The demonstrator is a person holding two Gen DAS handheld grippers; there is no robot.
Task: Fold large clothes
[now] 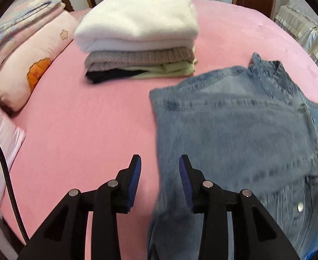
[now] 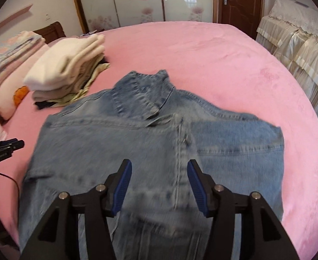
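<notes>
Both grippers — left gripper (image 1: 160, 162) and right gripper (image 2: 159, 166) — hang open and empty over the denim jacket (image 2: 150, 143), collar pointing away, the right squarely above it.

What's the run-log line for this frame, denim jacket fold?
left gripper: open, empty | right gripper: open, empty | denim jacket: flat on pink bed, collar far | folded stack: beside jacket

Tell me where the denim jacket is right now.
The denim jacket lies spread on the pink bed, collar away from both wrist cameras, beside the stack of folded clothes.
</notes>
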